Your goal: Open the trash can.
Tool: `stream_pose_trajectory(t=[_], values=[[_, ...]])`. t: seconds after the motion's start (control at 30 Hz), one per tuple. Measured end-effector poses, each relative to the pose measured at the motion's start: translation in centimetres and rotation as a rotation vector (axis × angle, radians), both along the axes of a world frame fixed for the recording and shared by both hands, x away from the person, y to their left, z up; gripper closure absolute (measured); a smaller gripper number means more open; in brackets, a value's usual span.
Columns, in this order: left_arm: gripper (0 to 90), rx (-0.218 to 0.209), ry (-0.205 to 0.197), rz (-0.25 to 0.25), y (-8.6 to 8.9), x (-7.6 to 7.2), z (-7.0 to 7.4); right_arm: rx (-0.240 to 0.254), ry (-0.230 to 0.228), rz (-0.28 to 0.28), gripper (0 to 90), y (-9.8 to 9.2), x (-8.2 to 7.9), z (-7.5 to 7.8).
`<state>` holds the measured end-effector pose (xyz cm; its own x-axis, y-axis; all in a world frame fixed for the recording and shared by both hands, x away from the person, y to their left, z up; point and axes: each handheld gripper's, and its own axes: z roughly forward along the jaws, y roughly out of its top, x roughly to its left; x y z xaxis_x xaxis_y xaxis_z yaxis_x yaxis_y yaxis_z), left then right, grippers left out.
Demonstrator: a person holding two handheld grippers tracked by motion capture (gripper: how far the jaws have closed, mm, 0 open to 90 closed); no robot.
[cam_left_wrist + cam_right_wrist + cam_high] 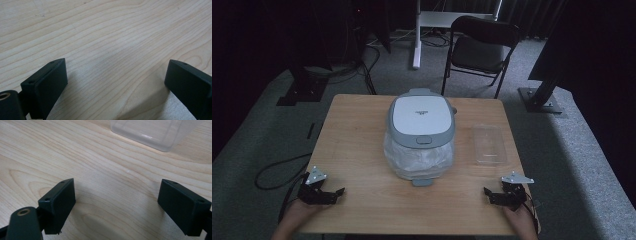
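Note:
A grey and white rice cooker [421,131] with its lid down stands in the middle of the wooden table [362,150]; clear plastic wraps its body. A clear plastic container [488,144] lies to its right, and its corner [155,132] shows at the top of the right gripper view. My left gripper [337,192] rests near the table's front left corner, open, with bare wood between its fingers [50,82]. At the front right corner my right gripper [488,192] is open too, nothing between its fingers [60,200].
A black folding chair [479,50] stands behind the table, beside a white stand leg [416,35]. Dark equipment bases sit on the grey carpet at the back left [302,87] and right [542,97]. A cable [277,172] loops on the floor at the left.

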<state>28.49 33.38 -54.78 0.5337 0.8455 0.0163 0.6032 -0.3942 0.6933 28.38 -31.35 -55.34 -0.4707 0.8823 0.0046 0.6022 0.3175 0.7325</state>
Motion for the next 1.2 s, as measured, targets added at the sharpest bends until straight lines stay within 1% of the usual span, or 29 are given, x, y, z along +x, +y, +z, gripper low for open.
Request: stream_pose_trajectory(t=[0.13,0.37,0.5,0.6,0.63,0.67,0.73,0.77,0.83,0.87,0.93,1.0,1.07,1.13,1.2], values=[[5.3,0.006,0.005,-0.023,0.1,0.0,0.1,0.0,0.0,0.001,14.0,0.0,0.0,0.0],[7.2,0.007,0.014,-0.018,0.1,0.0,0.2,0.0,0.001,0.001,14.0,0.0,0.0,0.0],[7.2,0.008,0.008,-0.02,0.0,-0.1,0.2,-0.001,0.001,0.002,14.0,0.0,0.0,0.0],[7.3,-0.034,0.034,-0.025,0.1,-0.1,0.4,0.0,0.001,0.001,14.0,0.0,0.0,0.0],[7.3,-0.034,0.038,-0.03,0.0,-0.1,0.5,0.0,0.001,0.001,14.0,0.0,0.0,0.0],[7.2,-0.027,0.026,-0.034,-0.1,-0.3,0.7,0.0,0.001,0.002,14.1,0.0,0.0,0.0],[7.3,-0.051,0.014,-0.044,-0.3,-0.4,1.1,0.0,0.0,0.001,14.0,0.0,0.0,0.0],[7.3,-0.051,0.011,-0.049,-0.4,-0.5,1.3,0.0,0.0,0.001,14.0,0.0,0.0,0.0],[7.3,-0.057,0.013,-0.055,-0.6,-0.5,1.6,0.001,0.001,0.001,14.0,0.0,0.0,0.0],[7.3,-0.053,0.011,-0.061,-0.7,-0.4,1.8,0.001,0.001,0.001,14.0,0.0,0.0,0.0],[7.3,-0.062,0.009,-0.071,-1.0,-0.5,2.3,0.001,0.001,0.001,14.0,0.0,0.0,0.0],[7.3,-0.058,0.009,-0.083,-1.4,-0.4,2.7,0.0,0.001,0.001,14.0,0.0,0.0,0.0],[7.3,-0.064,0.004,-0.093,-1.7,-0.3,3.2,0.0,0.002,0.001,14.0,0.0,0.0,0.0],[7.3,-0.061,-0.003,-0.092,-2.1,-0.2,3.7,0.001,0.002,0.001,14.0,0.0,0.0,0.0],[7.3,-0.069,-0.01,-0.085,-2.5,-0.1,4.2,0.001,0.002,0.001,14.1,0.0,0.0,0.0]])
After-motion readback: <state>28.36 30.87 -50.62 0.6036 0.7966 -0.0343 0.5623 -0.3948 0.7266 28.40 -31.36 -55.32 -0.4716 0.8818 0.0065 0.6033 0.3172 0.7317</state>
